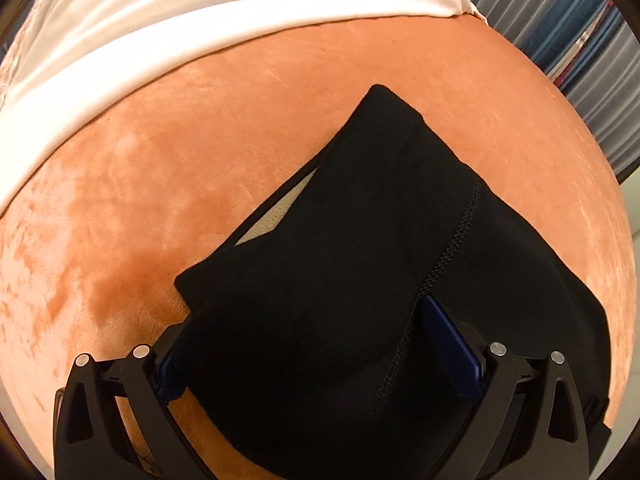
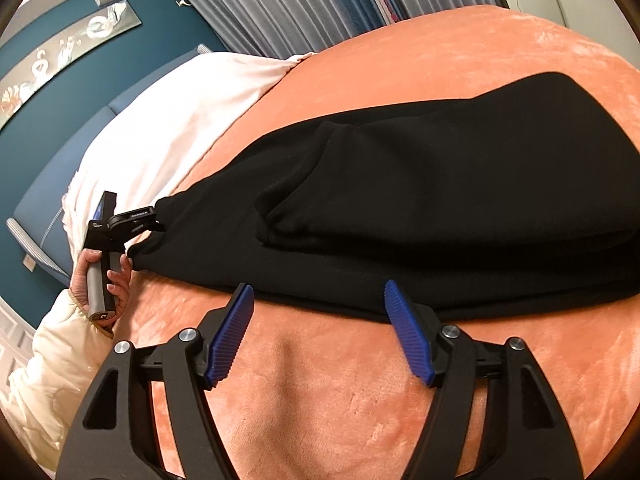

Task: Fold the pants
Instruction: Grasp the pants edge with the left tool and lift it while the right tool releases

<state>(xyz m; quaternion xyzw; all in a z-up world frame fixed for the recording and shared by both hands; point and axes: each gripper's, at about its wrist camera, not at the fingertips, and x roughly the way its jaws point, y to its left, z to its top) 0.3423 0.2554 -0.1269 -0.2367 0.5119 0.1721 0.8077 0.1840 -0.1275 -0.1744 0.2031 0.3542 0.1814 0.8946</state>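
Observation:
Black pants point(image 2: 420, 200) lie folded in layers on an orange plush blanket point(image 2: 360, 380). In the left wrist view the pants point(image 1: 340, 280) fill the middle, with a stitched seam running down them. My left gripper point(image 1: 304, 320) is wide open, its jaws straddling the end of the pants; the cloth lies over the left finger. It also shows in the right wrist view point(image 2: 136, 220) at the pants' left end, held by a hand. My right gripper point(image 2: 318, 292) is open and empty, its fingertips at the near edge of the pants.
A white sheet point(image 1: 160, 40) covers the bed beyond the orange blanket; it also shows in the right wrist view point(image 2: 168, 120). Grey curtains point(image 2: 300, 0) and a blue headboard point(image 2: 48, 152) stand behind. The bed edge curves away at right.

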